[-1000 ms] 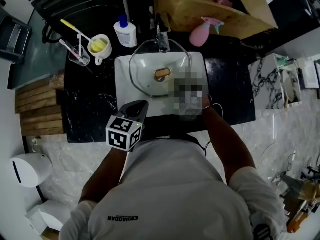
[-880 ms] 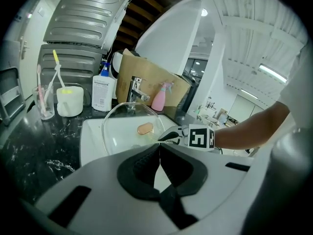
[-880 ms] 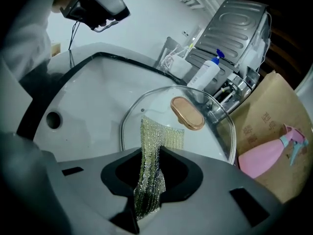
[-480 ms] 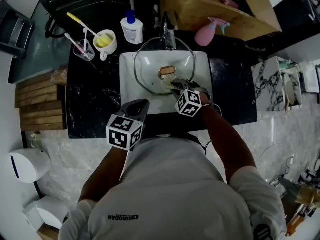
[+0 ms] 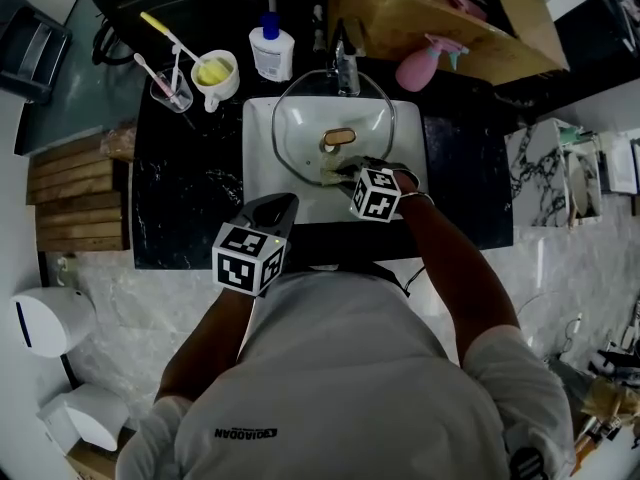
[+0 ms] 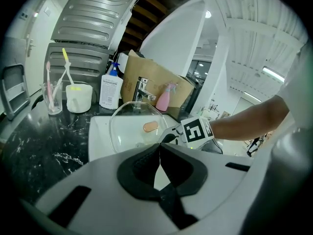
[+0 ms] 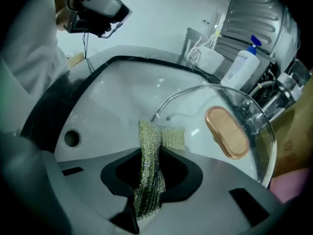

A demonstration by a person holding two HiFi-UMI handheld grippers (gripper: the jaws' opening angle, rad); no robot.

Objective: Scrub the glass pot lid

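Observation:
A round glass pot lid (image 5: pixel 337 133) with a copper-coloured knob (image 5: pixel 339 137) leans in the white sink (image 5: pixel 262 168); its knob (image 7: pixel 226 132) and rim (image 6: pixel 115 126) show in both gripper views. My right gripper (image 5: pixel 338 172) is shut on a greenish mesh scrub cloth (image 7: pixel 149 165), held low in the basin at the lid's near edge. My left gripper (image 5: pixel 283 208) hangs over the sink's front left edge, jaws closed with nothing between them (image 6: pixel 159 161).
On the black counter (image 5: pixel 185 193) behind the sink stand a tap (image 5: pixel 345 63), a white soap bottle (image 5: pixel 272 52), a mug (image 5: pixel 216 74) and a glass with toothbrushes (image 5: pixel 166 86). A pink spray bottle (image 5: pixel 420 64) and cardboard box (image 5: pixel 430 13) sit at back right.
My right gripper has moved left into the basin toward the lid's near edge with the cloth. The left gripper has barely moved.

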